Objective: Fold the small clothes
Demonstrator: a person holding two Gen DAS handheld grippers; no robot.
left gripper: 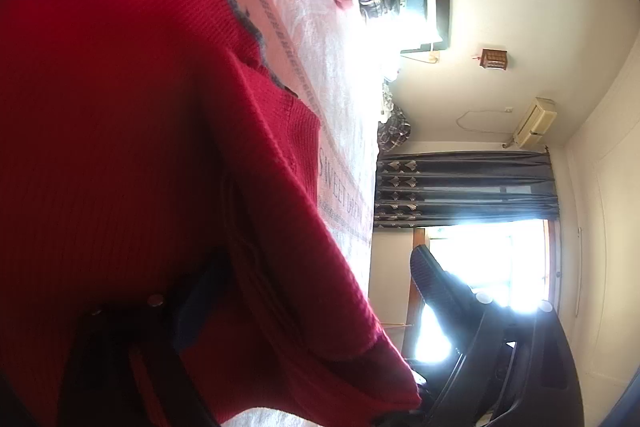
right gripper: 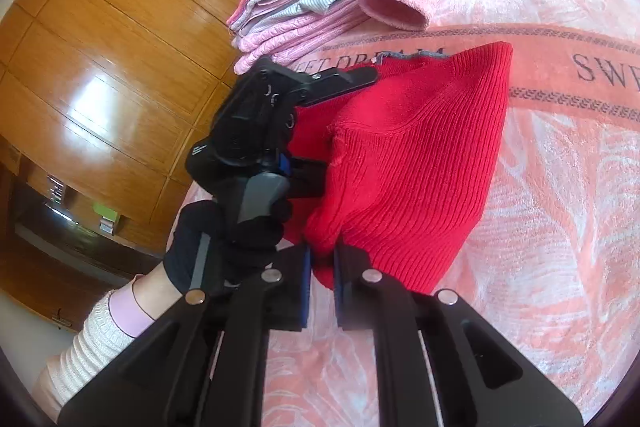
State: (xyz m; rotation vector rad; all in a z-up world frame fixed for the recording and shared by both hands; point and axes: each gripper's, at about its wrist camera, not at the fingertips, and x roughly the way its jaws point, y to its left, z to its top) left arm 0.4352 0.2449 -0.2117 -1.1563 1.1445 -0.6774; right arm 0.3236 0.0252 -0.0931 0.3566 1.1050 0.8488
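— Where's the sweater (right gripper: pixel 420 155)?

— On the pink blanket (right gripper: pixel 560 227), its near corner pinched in the right gripper (right gripper: pixel 322 267).

— And the left gripper (right gripper: pixel 316 83)?

— At ten o'clock, gloved hand (right gripper: pixel 224 239) on it; fingers spread over the sweater's edge. Folded stack (right gripper: pixel 300 7) at twelve.

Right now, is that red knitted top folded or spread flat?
Neither: the red top hangs bunched and draped, pinched at its lower edge by the right gripper and held beside the left gripper.
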